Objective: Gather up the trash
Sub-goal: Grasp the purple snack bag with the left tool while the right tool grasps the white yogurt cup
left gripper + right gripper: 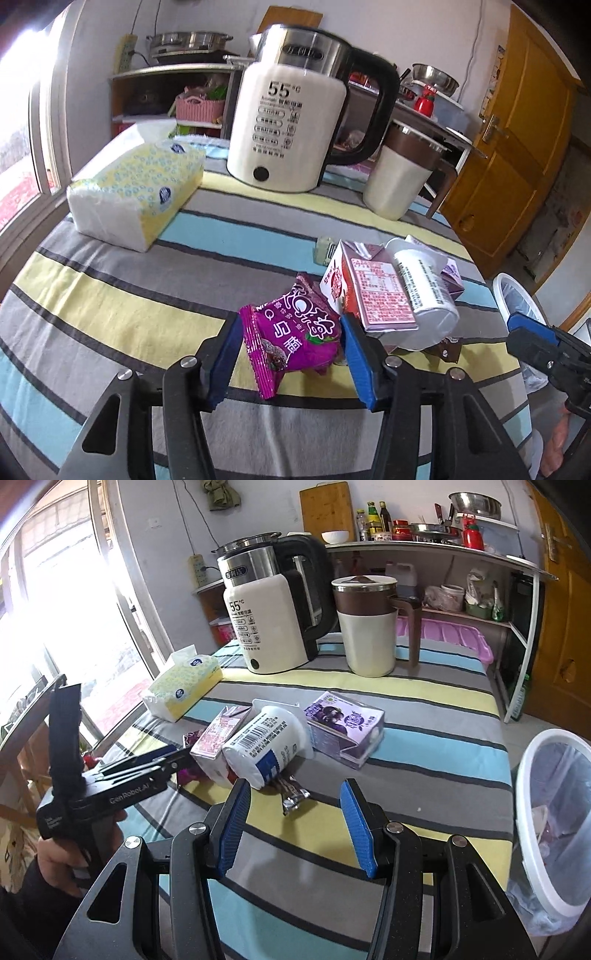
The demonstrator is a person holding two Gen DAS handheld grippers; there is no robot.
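Purple and crinkled, the snack packet (291,332) lies on the striped tablecloth (110,295) at the near edge of a small heap of rubbish, and the left gripper (291,354) has its blue pads spread on either side of it; they look just clear of the foil, though contact on the left side cannot be ruled out. Just behind the packet sit a red-and-pink drink carton (369,291), a white yogurt cup (424,291) tipped on its side, and, from the right wrist view, a purple carton (343,727) and a small dark wrapper (291,794). The right gripper (291,812) stands open and empty, aimed at that wrapper. Off the table's right edge waits a white bin (546,812) lined with a clear bag, some scraps already inside. Farther back stand a kettle (291,114), a lidded jug (399,177) and a tissue pack (136,192). The step in hand appears to be picking up the packet; next the left jaws must close squarely on it, gently enough that it does not slip out, before carrying it across to the bin.
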